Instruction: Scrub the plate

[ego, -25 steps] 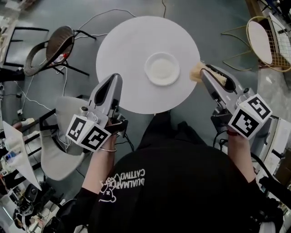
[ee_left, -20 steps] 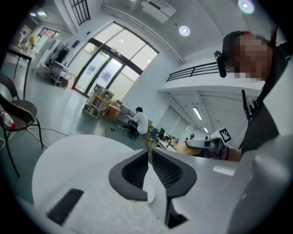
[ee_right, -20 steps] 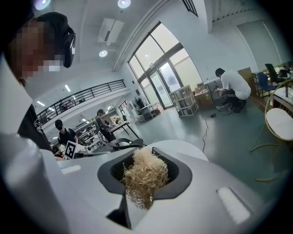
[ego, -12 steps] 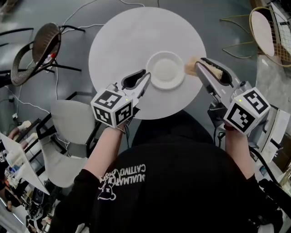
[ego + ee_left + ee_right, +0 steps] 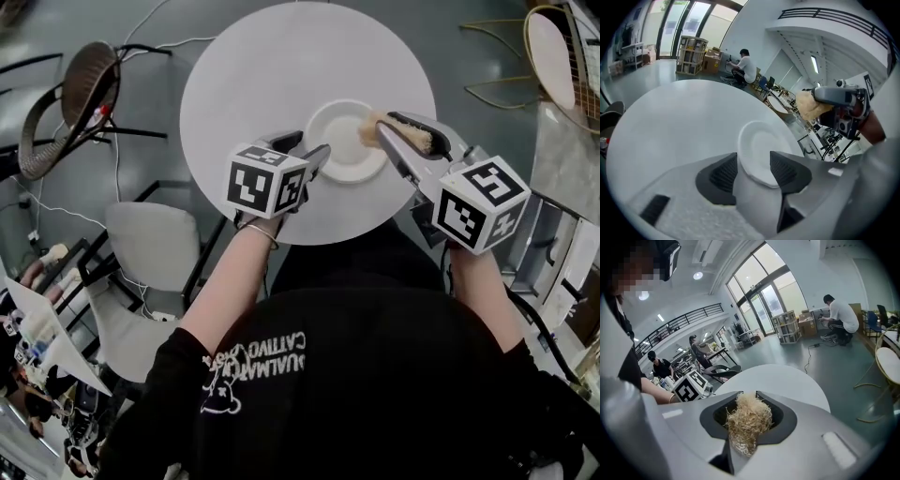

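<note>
Head view: round plate (image 5: 339,157) flat, face up; left gripper (image 5: 309,150) jaws just opening astride rim; right gripper (image 5: 382,127) jaws clench scrubber (image 5: 367,132).

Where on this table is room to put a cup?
Bare: the round white table beyond the small white plate and left of it. Crowded: near side, where left gripper and right gripper with straw-coloured scrubber flank the plate.

A black top (image 5: 375,375), sleeves ending near the elbows, fills the lower frame. White lettering (image 5: 265,364), upside down in the head view, crosses the chest beside a small white cartoon figure (image 5: 220,398) — the rest of the cloth is plain. A thin bangle (image 5: 265,238) rings the wrist behind the left hand (image 5: 255,221).
</note>
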`<move>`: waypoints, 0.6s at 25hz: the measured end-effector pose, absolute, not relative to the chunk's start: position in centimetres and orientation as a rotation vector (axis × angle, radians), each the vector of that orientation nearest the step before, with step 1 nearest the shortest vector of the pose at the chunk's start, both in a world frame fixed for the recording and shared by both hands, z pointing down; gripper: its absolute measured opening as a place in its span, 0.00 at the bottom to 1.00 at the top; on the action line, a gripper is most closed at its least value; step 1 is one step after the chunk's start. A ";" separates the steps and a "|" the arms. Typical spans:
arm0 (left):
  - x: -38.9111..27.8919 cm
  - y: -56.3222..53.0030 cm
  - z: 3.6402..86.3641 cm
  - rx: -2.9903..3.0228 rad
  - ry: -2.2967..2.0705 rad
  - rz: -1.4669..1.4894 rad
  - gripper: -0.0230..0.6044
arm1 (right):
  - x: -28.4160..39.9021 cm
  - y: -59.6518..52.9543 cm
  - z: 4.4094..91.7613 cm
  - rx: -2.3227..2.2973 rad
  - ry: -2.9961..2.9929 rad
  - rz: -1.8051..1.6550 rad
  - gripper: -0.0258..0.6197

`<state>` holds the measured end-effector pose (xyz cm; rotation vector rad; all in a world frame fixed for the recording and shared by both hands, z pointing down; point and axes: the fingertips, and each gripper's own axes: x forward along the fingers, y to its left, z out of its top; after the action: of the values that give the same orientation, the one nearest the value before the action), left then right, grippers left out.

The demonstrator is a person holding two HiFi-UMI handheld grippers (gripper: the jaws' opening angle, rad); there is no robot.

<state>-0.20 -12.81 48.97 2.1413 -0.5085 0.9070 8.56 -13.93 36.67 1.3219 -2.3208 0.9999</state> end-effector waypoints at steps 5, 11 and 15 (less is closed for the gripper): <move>-0.7 -13.5 49.6 2.116 -0.551 0.903 0.29 | 5.9 -15.9 39.8 1.287 -2.279 0.967 0.18; -1.8 -13.5 50.1 2.105 -0.592 0.927 0.14 | 2.6 -17.0 42.9 1.252 -2.256 0.966 0.17; -1.5 -13.5 49.9 2.088 -0.581 0.890 0.11 | 1.2 -17.5 44.1 1.245 -2.240 0.953 0.18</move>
<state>-1.50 -13.52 49.93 2.0882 -0.5810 0.8905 1.21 -17.54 44.12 1.2449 -2.2395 0.9532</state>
